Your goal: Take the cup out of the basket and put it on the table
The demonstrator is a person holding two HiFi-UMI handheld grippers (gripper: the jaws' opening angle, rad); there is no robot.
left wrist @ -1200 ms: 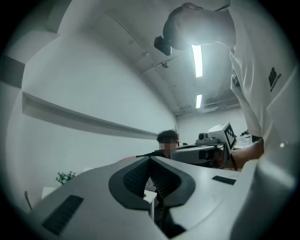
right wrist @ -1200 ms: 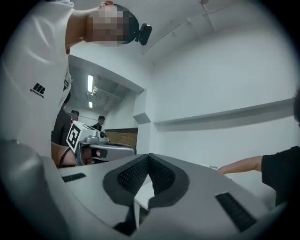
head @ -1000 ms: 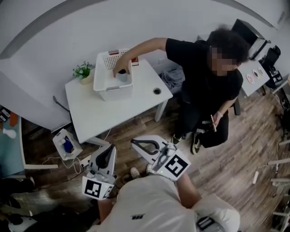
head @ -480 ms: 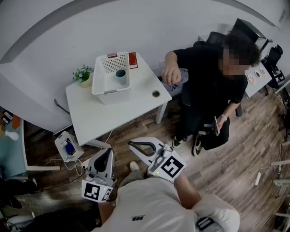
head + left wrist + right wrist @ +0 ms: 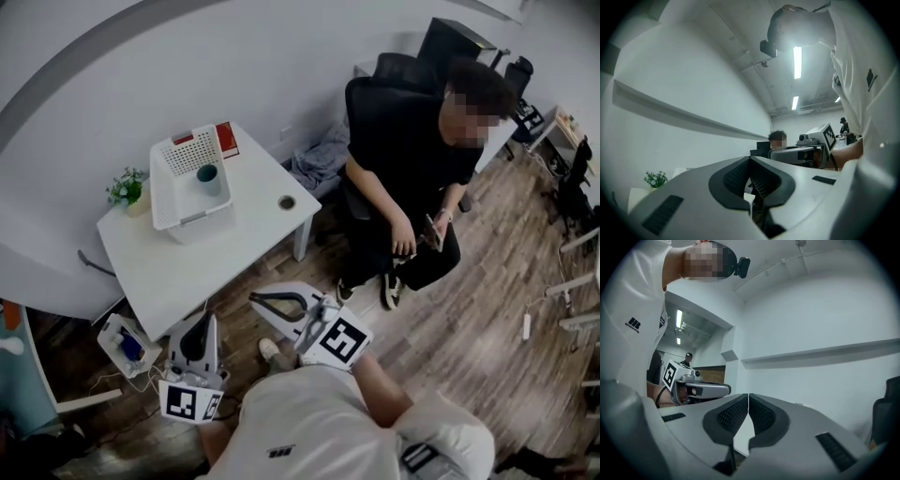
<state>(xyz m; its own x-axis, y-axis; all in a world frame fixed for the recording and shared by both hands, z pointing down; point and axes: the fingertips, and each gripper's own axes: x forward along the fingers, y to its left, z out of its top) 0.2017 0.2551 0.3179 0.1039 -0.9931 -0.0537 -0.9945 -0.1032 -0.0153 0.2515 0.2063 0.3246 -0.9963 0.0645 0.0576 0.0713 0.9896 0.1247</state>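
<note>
A teal cup (image 5: 208, 178) stands upright inside the white basket (image 5: 172, 209) on the white table (image 5: 187, 262) in the head view. Both grippers hang below the table's near edge, well short of the basket. My left gripper (image 5: 196, 327) is shut with nothing in it, and its closed jaws fill the left gripper view (image 5: 750, 165). My right gripper (image 5: 255, 300) is also shut and empty, its pads meeting in the right gripper view (image 5: 748, 401).
A small potted plant (image 5: 125, 188) and a red book (image 5: 226, 139) sit at the table's back. A small dark ring (image 5: 286, 202) lies near the table's right edge. A person in black (image 5: 412, 159) sits on a chair to the right. A white box (image 5: 125, 345) stands on the wooden floor.
The seated person pulled the hand away from the basket and leaned back into the chair. My view shifted so the table sits further left. The cup stays in the basket.
</note>
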